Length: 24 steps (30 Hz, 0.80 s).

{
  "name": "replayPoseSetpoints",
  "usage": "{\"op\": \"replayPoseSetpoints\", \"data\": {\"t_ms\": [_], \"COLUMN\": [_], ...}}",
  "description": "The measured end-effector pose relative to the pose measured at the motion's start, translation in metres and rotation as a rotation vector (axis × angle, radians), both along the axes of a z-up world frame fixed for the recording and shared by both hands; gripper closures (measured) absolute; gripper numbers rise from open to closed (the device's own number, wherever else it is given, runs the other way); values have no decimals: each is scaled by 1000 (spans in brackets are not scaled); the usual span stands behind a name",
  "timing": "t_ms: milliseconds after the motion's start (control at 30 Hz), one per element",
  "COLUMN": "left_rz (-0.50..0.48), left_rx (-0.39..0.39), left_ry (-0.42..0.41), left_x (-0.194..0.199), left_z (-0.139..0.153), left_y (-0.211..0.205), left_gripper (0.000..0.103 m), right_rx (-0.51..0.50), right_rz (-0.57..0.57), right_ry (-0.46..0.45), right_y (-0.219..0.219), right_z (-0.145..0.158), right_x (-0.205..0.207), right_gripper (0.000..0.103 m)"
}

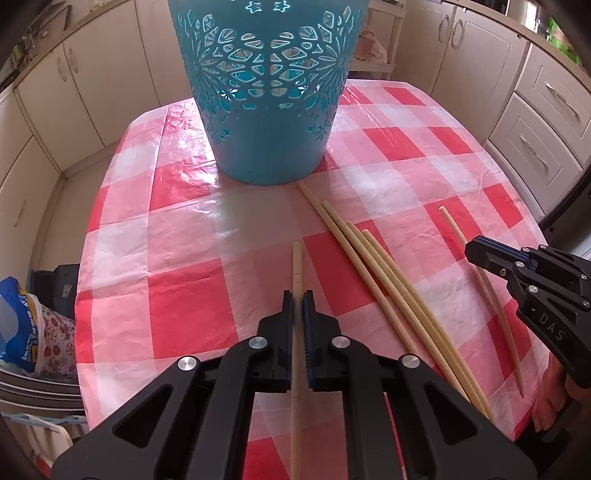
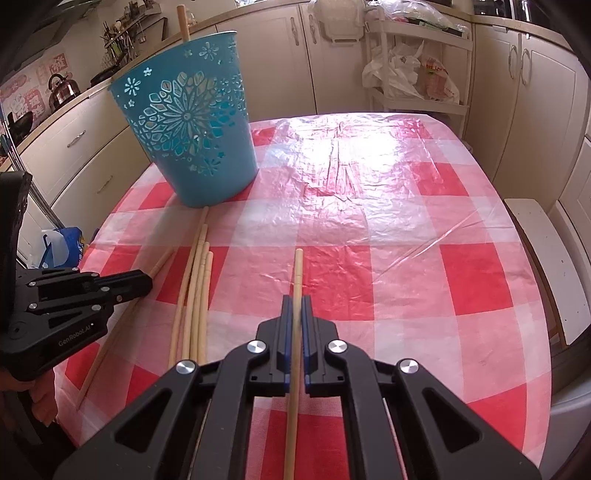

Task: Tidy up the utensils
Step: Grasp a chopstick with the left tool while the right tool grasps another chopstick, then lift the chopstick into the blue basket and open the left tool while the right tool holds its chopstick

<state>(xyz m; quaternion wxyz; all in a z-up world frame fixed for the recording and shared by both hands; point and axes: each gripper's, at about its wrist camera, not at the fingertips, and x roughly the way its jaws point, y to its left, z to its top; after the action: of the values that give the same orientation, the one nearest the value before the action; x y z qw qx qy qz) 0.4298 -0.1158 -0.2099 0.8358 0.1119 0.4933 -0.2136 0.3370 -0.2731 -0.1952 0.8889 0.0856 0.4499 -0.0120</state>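
Observation:
My left gripper (image 1: 297,295) is shut on a bamboo chopstick (image 1: 297,266) that points toward the blue perforated basket (image 1: 266,110). My right gripper (image 2: 296,300) is shut on another chopstick (image 2: 297,269); it also shows at the right of the left wrist view (image 1: 476,254). The left gripper shows at the left of the right wrist view (image 2: 144,284). Several loose chopsticks (image 1: 373,266) lie bunched on the red checked tablecloth (image 1: 184,295) between the grippers, also seen in the right wrist view (image 2: 195,288). One chopstick (image 2: 182,22) stands inside the basket (image 2: 192,122).
The table is ringed by cream kitchen cabinets (image 2: 535,92). A white bench (image 2: 546,258) stands at the table's right side. A cart with plastic bags (image 2: 413,74) is behind the table. Bags (image 1: 26,332) sit on the floor at the left.

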Motion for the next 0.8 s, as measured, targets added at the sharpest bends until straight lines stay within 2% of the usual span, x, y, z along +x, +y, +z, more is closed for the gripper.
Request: {"op": "replayPoseSetpoints", "data": {"t_ms": [200, 233, 267, 367, 433, 567, 667, 733, 800], "left_rz": [-11, -12, -13, -6, 18, 65, 83, 111, 144], "left_rx": [56, 57, 59, 42, -5, -194, -364, -442, -491], "left_ry": [-36, -38, -42, -83, -136, -303, -491, -627, -728], "left_x": [-2, -2, -2, -6, -9, -17, -25, -27, -27], "left_z": [0, 0, 1, 11, 28, 84, 129, 157, 179], "left_y": [-8, -8, -8, -4, 4, 27, 44, 52, 54], "left_gripper": [91, 91, 98, 98, 98, 98, 98, 98, 98], "right_rx": [-58, -78, -92, -67, -15, 83, 121, 154, 185], "right_rz": [19, 26, 31, 24, 5, -41, -61, -75, -87], "right_ry": [33, 33, 32, 29, 27, 18, -1, -26, -57], "right_y": [7, 10, 11, 8, 0, -15, -20, -23, -26], "right_z": [-7, -6, -6, -6, -6, -4, -1, 3, 8], "right_x": [3, 2, 2, 1, 0, -2, -3, -4, -6], "right_gripper": [97, 97, 97, 97, 97, 97, 97, 97, 97]}}
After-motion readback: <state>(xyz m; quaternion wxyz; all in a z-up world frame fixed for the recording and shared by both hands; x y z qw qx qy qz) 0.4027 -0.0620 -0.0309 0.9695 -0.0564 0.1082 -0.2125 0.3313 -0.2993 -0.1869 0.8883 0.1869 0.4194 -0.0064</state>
